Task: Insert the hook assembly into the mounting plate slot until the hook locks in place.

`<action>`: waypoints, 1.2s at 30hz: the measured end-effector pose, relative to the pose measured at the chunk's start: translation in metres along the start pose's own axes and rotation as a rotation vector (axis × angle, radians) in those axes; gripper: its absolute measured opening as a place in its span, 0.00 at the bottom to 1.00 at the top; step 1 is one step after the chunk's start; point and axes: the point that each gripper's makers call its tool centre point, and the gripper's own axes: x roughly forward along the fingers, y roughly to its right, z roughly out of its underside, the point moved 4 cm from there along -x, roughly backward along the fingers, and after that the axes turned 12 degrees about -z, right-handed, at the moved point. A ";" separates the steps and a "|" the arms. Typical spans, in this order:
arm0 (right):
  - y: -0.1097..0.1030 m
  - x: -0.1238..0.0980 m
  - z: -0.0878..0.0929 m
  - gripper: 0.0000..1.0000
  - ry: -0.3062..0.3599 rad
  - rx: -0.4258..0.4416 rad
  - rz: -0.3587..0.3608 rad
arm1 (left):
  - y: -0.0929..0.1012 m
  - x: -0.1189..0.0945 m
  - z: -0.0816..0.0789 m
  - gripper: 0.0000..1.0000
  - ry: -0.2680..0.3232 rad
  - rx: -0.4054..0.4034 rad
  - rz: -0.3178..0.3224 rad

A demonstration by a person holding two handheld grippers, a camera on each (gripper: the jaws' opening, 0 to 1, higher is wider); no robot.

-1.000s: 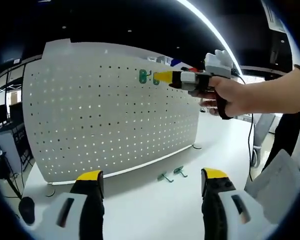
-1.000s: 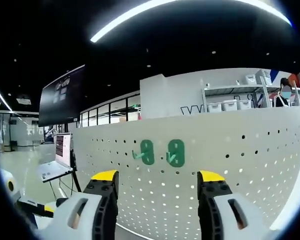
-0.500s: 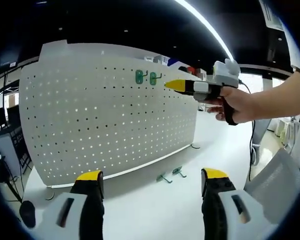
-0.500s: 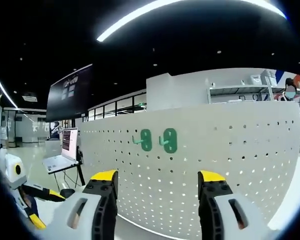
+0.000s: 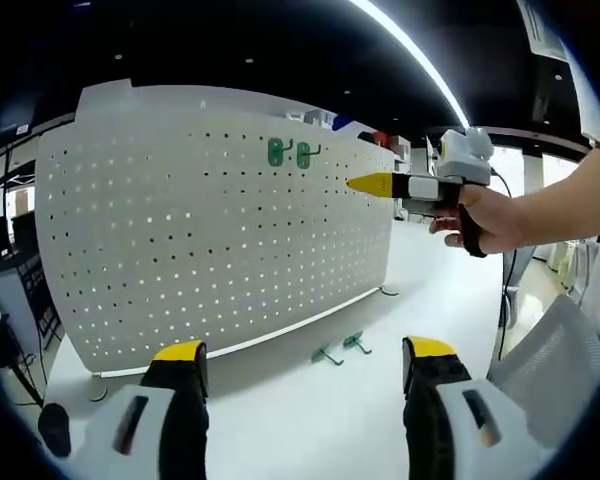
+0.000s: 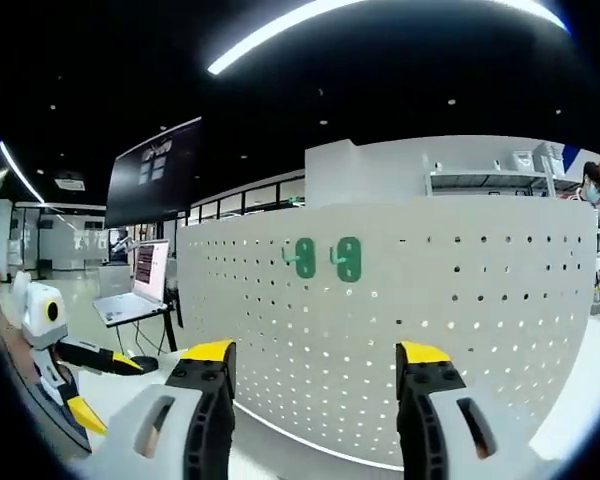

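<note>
Overhead, a dark ceiling carries one long light strip (image 5: 410, 50), and beneath it a white counter (image 5: 310, 410) holds the work. Standing upright on the counter is a large white pegboard (image 5: 180, 240), the mounting plate, its face dotted with rows of small holes; in the right gripper view it shows again as a curved white wall (image 6: 460, 320). Two green hooks (image 5: 290, 152) hang side by side near its upper edge, seated in the holes; the right gripper view shows the same pair (image 6: 326, 258) from nearer. Two more green hooks (image 5: 342, 349) lie loose on the counter just in front of the pegboard's foot, close together but apart.

A laptop (image 6: 140, 290) sits open on a stand off to one side, below a dark wall screen (image 6: 155, 185).

Left tongs (image 5: 305, 365) stand wide apart, low over the counter, with nothing between them. Right tongs (image 6: 315, 365) are likewise spread wide and empty, facing the pegboard well short of it. In the left gripper view the right tongs (image 5: 365, 184) come in from the right, held in a hand (image 5: 485, 215), yellow tips pointing toward the hung hooks without touching them.
</note>
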 end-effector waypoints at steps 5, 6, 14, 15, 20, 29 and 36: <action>-0.005 -0.009 0.008 0.65 -0.012 0.013 -0.015 | 0.001 0.001 0.000 0.82 -0.007 -0.004 0.002; -0.006 -0.011 0.010 0.65 -0.016 0.011 -0.018 | 0.001 0.001 0.001 0.82 -0.010 -0.003 0.003; -0.010 -0.029 0.029 0.65 -0.045 0.032 -0.023 | 0.004 0.002 0.002 0.82 -0.017 0.006 0.015; -0.010 -0.030 0.031 0.65 -0.052 0.034 -0.024 | 0.004 0.002 0.002 0.83 -0.018 0.006 0.016; -0.013 -0.040 0.038 0.66 -0.064 0.040 -0.026 | 0.006 0.001 0.004 0.83 -0.024 -0.001 0.024; -0.015 -0.051 0.049 0.66 -0.084 0.057 -0.029 | 0.003 0.000 0.009 0.83 -0.033 0.002 0.028; -0.018 -0.057 0.057 0.66 -0.095 0.076 -0.031 | 0.000 -0.001 0.013 0.83 -0.045 -0.019 0.020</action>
